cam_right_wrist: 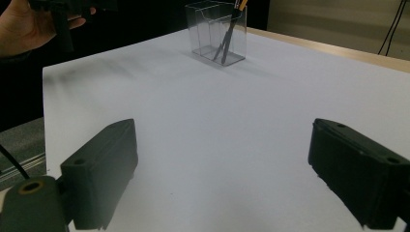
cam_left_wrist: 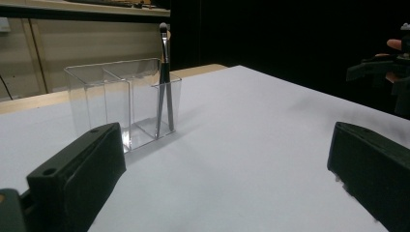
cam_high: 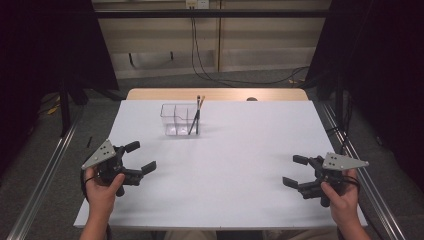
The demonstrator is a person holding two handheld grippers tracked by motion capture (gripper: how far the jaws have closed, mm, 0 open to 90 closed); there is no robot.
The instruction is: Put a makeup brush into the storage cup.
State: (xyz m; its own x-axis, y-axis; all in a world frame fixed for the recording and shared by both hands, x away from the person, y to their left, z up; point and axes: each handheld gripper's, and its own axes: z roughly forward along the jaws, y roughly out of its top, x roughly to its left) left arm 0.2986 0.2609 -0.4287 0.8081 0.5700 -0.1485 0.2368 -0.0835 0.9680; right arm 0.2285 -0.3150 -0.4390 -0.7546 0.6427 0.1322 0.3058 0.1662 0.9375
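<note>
While both your hands wait low on the table, this is how things look:

Left gripper (cam_high: pixel 141 157): jaws spread wide, nothing btwn them. It sits near the left edge of the white table (cam_high: pixel 240 175).

Right gripper (cam_high: pixel 296 171): jaws spread wide too, nothing in them. It sits near the right edge.

Clear box (cam_high: pixel 179 120): stands upright, far ahead of both sets of fingers, nearer your left gripper than your right. It has a few small rooms inside.

Brushes (cam_high: pixel 196 116): two thin sticks w/ dark handles. They stand in the box's right-end room as the high view shows it. They lean a bit & their tips poke out over the rim.

From left gripper view: box (cam_left_wrist: pixel 123 104) is straight ahead, past the left finger (cam_left_wrist: pixel 77 179). One brush (cam_left_wrist: pixel 165 82) shows clearly in the room closest to the right finger's side.

From right gripper view: box (cam_right_wrist: pixel 216 33) is far ahead, btwn the two fingers & up high. Brushes (cam_right_wrist: pixel 227 36) cross inside it.

Done, I think: brushes are already in the box. Looks tidy.

Left to do, I think: maybe nothing, or you have yet to start pulling them out. Can't tell which. No gripper is close to the box yet.

Table btwn your fingers & the box: bare.
</note>
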